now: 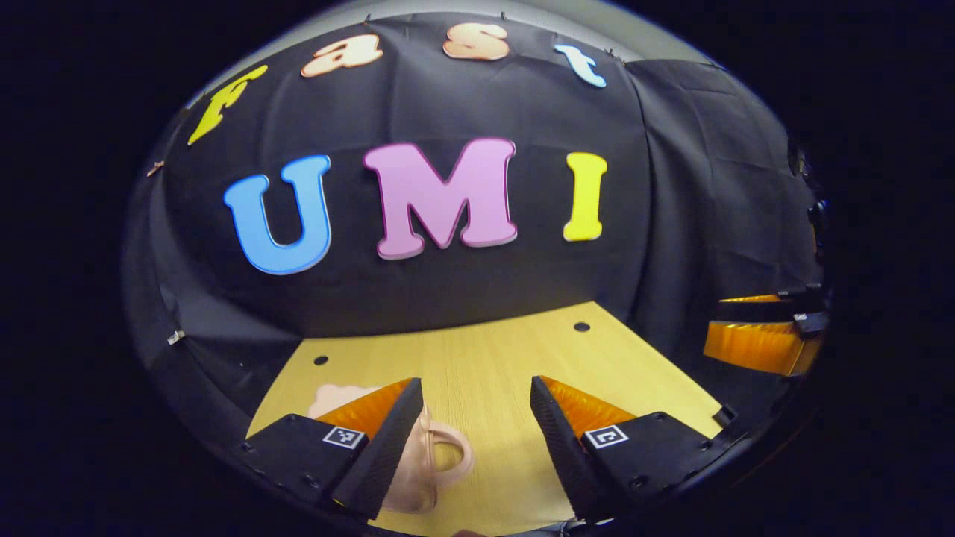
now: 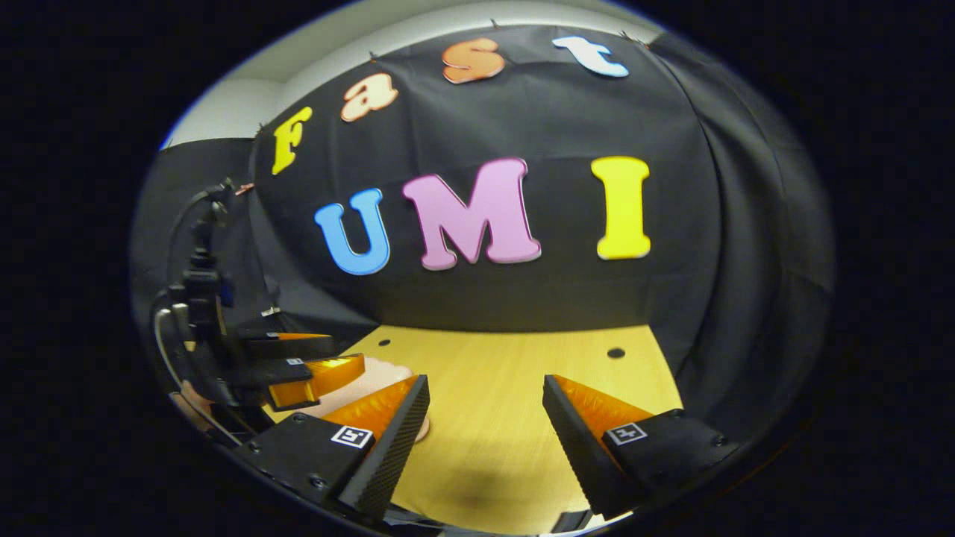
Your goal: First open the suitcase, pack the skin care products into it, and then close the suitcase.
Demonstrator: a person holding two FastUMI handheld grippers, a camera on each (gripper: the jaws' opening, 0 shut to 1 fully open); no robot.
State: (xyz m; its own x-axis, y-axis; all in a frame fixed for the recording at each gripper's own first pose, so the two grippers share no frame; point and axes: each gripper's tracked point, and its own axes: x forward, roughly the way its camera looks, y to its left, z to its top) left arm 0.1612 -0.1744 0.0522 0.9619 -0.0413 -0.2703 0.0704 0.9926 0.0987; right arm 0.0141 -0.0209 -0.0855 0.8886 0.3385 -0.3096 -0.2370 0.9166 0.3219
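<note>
In the left gripper view, you are holding your left tool (image 1: 476, 418) level above the pale wooden desk (image 1: 492, 358), fingers spread and holding nothing. A pale pink suitcase with a looped handle (image 1: 436, 466) is lying just beside its left finger. The right tool (image 1: 753, 335) is hovering far right.

In the right gripper view, your right tool (image 2: 485, 418) is hanging released over the desk, the suitcase showing behind its left finger, the left tool beyond.

No readable text; only small coded square markers (image 1: 344, 437) on the finger mounts.
</note>
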